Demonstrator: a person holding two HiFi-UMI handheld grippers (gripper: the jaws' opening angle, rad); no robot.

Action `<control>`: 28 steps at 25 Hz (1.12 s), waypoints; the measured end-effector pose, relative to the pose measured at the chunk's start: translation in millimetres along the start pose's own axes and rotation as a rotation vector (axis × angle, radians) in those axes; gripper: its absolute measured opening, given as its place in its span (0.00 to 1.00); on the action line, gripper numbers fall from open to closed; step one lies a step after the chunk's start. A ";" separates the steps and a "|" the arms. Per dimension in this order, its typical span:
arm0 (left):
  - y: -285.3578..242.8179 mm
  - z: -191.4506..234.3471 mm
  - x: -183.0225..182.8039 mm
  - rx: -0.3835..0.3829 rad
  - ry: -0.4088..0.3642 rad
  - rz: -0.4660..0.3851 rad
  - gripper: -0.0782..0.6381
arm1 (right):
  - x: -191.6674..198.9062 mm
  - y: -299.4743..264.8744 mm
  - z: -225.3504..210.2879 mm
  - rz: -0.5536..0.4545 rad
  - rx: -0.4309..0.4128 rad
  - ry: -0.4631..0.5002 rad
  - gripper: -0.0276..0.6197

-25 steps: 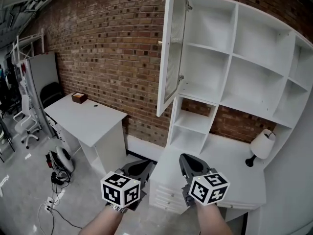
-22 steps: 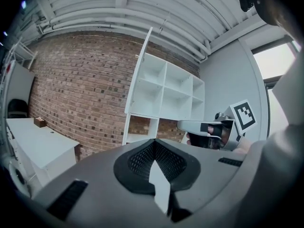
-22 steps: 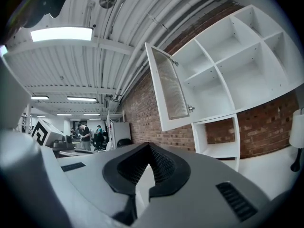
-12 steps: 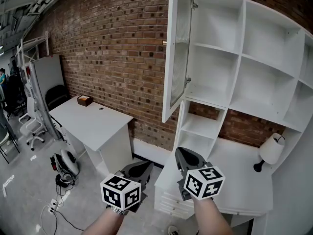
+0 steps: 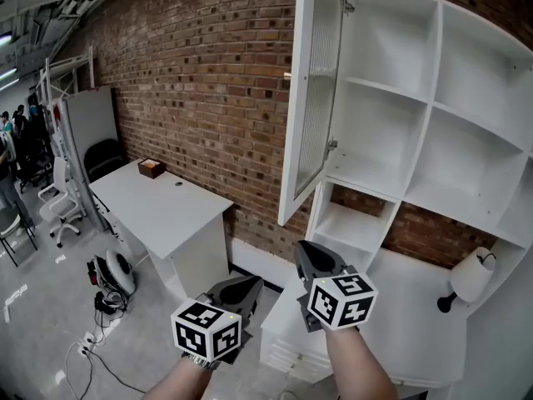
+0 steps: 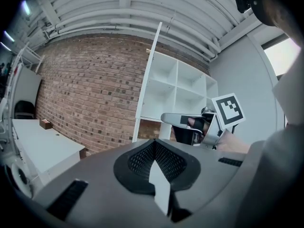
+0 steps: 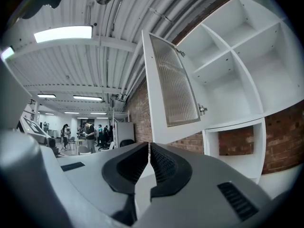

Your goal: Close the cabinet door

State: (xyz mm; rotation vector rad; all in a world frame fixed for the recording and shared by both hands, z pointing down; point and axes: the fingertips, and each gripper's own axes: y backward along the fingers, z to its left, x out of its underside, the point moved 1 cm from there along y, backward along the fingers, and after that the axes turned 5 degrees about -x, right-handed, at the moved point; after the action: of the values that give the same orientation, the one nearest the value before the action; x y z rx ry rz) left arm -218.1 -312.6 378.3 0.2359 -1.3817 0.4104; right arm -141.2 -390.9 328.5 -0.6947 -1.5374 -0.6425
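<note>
In the last 1 second the left gripper (image 6: 154, 146) and right gripper (image 7: 148, 148), jaws together and empty, came nearer the cabinet door (image 5: 316, 98), which stands wide open above them, so the push probably comes next.

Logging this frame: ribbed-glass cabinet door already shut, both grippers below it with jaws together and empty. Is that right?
No: the cabinet door stands open, swung out from the white shelving, as the head view shows. The left gripper and right gripper are below it, jaws together, empty.
</note>
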 end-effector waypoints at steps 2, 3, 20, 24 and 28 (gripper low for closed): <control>-2.2 3.8 2.0 -0.008 0.006 0.002 0.11 | 0.5 -9.2 -2.7 0.002 0.001 0.000 0.10; -3.3 5.2 2.8 -0.011 0.009 0.003 0.11 | 0.2 -13.5 -4.4 0.003 0.003 0.000 0.20; -12.8 6.9 14.6 -0.024 -0.040 0.053 0.11 | -18.4 -84.4 -27.2 0.004 0.115 0.112 0.42; -8.9 15.2 14.6 -0.044 -0.047 0.058 0.11 | -16.4 -94.1 -31.1 -0.003 0.150 0.130 0.43; -5.8 21.8 15.6 -0.055 -0.045 0.066 0.11 | -13.3 -99.3 -34.0 -0.007 0.190 0.141 0.42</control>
State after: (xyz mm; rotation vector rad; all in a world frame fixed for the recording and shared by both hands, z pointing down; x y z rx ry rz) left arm -233.2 -324.3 397.9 0.1559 -1.4457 0.4232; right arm -192.6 -482.8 317.8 -0.4907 -1.4485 -0.5311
